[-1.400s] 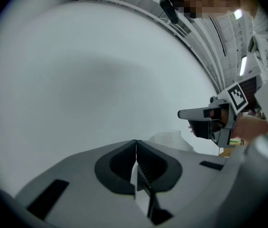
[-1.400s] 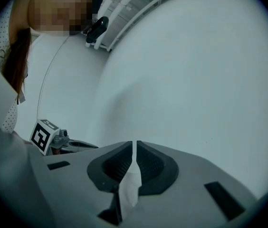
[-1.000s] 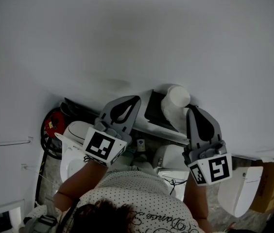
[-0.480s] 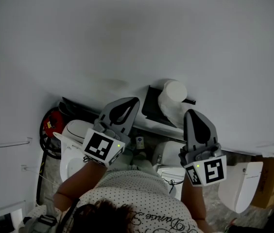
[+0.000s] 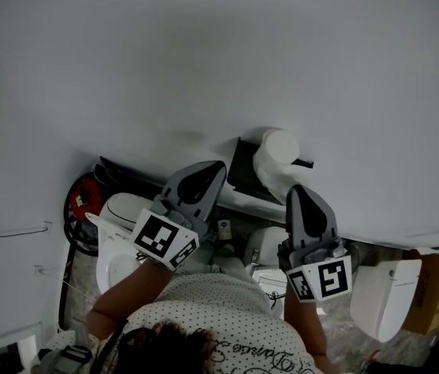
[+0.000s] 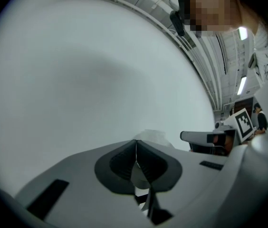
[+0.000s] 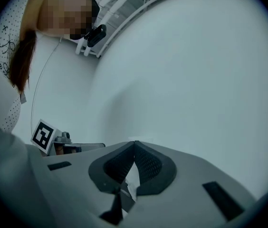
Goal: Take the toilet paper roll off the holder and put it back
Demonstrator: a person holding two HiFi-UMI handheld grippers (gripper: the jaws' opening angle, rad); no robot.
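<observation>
The toilet paper roll (image 5: 276, 156) sits on its black holder (image 5: 244, 171), which is fixed to the white wall (image 5: 204, 53). Just below the roll, the right gripper (image 5: 297, 188) points up toward it, its jaws pressed together on nothing. The left gripper (image 5: 219, 165) has its tip beside the holder's left edge, its jaws likewise pressed together and empty. A white toilet (image 5: 114, 259) stands on the floor beneath.

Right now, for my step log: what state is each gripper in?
Grey two-jaw left gripper: closed, holding nothing.
Grey two-jaw right gripper: closed, holding nothing.
</observation>
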